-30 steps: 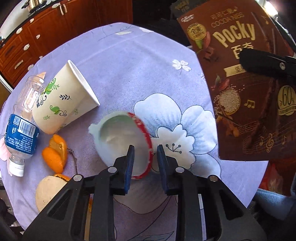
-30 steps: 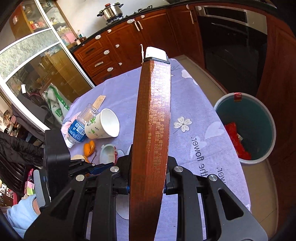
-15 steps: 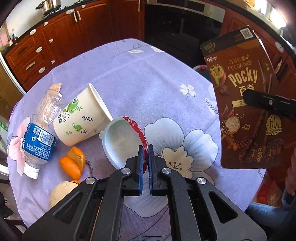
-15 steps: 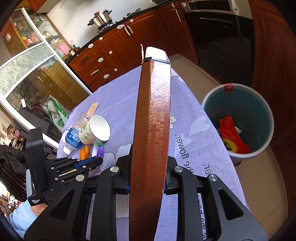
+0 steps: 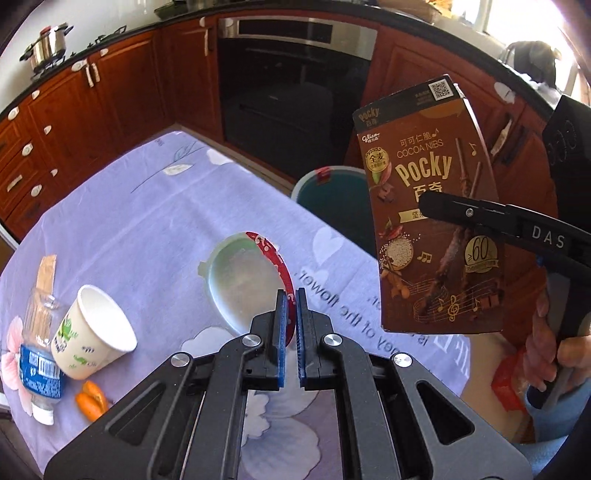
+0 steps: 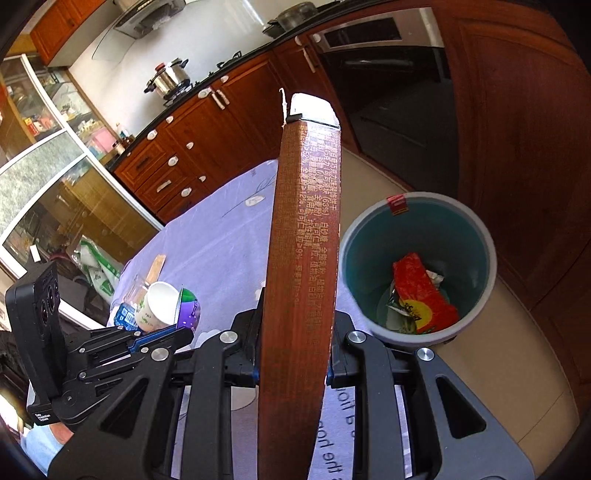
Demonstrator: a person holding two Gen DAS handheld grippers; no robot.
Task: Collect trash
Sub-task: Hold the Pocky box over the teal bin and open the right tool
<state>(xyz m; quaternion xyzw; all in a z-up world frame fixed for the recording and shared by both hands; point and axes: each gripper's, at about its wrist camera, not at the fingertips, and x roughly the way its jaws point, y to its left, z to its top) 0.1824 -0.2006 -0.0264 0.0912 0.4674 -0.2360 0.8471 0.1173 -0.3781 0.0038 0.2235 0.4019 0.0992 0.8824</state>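
Both views bright, daylight. Left wrist view: blown-out window at top right is the strongest source, washing out nearby detail. Sun lands on the purple tablecloth and the Pocky box, print sharp and readable. Oven front dark, little detail. Left gripper casts a soft shadow below it on the cloth. Right wrist view: box edge lit warm, small text legible; white wall bright; the wooden panel at right falls to deep shadow. Trash bin interior evenly lit. Heavy fisheye bending (cabinet lines curve), black vignette corners. No motion blur.
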